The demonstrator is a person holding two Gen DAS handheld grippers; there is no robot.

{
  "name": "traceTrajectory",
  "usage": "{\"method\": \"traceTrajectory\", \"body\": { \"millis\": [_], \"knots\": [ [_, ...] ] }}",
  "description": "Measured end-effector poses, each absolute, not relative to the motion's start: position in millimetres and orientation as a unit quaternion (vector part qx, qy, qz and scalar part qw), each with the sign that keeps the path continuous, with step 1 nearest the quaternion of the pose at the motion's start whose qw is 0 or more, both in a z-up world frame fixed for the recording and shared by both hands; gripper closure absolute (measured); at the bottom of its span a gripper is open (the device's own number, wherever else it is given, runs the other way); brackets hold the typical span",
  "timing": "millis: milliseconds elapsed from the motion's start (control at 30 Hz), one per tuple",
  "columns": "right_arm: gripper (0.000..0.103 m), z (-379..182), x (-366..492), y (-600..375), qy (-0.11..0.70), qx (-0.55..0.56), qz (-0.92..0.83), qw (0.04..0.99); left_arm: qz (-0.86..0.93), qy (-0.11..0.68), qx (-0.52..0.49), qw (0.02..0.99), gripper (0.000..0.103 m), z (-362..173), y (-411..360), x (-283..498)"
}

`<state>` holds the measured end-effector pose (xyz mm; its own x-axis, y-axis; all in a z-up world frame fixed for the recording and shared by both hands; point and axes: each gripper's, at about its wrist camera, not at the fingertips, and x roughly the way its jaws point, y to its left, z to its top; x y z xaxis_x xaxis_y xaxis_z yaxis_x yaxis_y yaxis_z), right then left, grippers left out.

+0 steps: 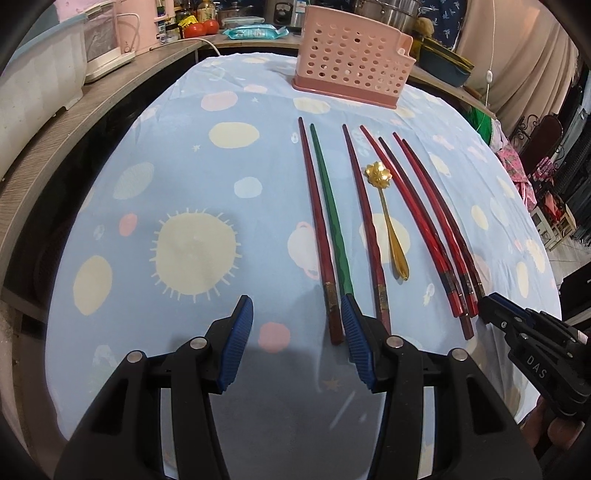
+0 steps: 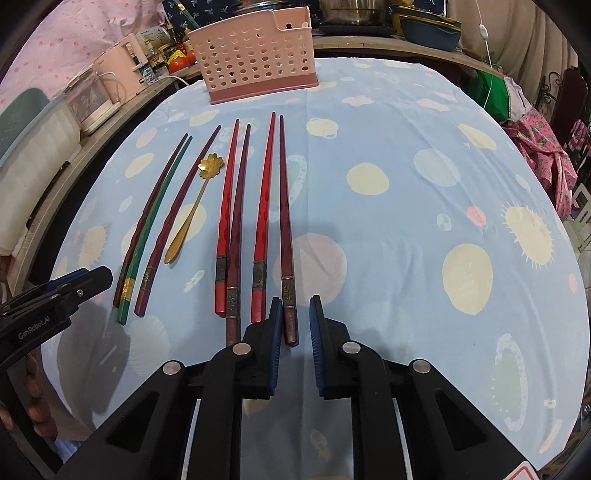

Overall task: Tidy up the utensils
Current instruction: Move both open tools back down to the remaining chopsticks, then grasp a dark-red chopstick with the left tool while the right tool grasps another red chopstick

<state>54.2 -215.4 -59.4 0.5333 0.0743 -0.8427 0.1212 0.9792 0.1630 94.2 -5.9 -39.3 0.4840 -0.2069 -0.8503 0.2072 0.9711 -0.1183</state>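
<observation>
Several red and dark red chopsticks [image 1: 421, 225] and one green chopstick [image 1: 330, 210] lie side by side on the blue patterned tablecloth [image 1: 192, 155], with a gold flower-bowl spoon [image 1: 386, 206] among them. A pink perforated holder [image 1: 351, 59] stands at the far side. My left gripper [image 1: 297, 332] is open and empty, low over the near ends of the leftmost chopsticks. My right gripper [image 2: 295, 332] is open, with the near end of the rightmost dark red chopstick [image 2: 286, 229] between its jaws. The spoon [image 2: 192, 210], green chopstick [image 2: 147, 236] and holder [image 2: 255, 51] also show in the right wrist view.
A wooden counter [image 1: 74, 122] with a pink kettle [image 1: 131, 26], containers and tomatoes [image 1: 201, 27] borders the table's left and far sides. Pots [image 1: 391, 13] stand behind the holder. Pink cloth and chairs [image 2: 543, 147] lie to the right.
</observation>
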Motion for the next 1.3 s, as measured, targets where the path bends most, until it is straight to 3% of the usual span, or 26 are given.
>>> {"method": "traceTrajectory", "body": {
  "millis": [600, 767, 933, 1300],
  "knots": [
    [0.091, -61, 56, -216, 0.482, 0.100, -0.012, 0.870, -0.113, 0.492, 0.017, 0.863, 0.057, -50, -13, 98],
    [0.091, -61, 56, -214, 0.480, 0.091, -0.013, 0.872, -0.114, 0.491, 0.014, 0.864, 0.068, -50, -10, 98],
    [0.095, -61, 56, -211, 0.479, 0.081, -0.014, 0.874, -0.129, 0.494, 0.001, 0.860, 0.093, -49, -8, 100],
    [0.096, -48, 54, -212, 0.468, 0.082, -0.014, 0.880, -0.142, 0.487, -0.007, 0.861, 0.096, -39, -7, 97]
  ]
}}
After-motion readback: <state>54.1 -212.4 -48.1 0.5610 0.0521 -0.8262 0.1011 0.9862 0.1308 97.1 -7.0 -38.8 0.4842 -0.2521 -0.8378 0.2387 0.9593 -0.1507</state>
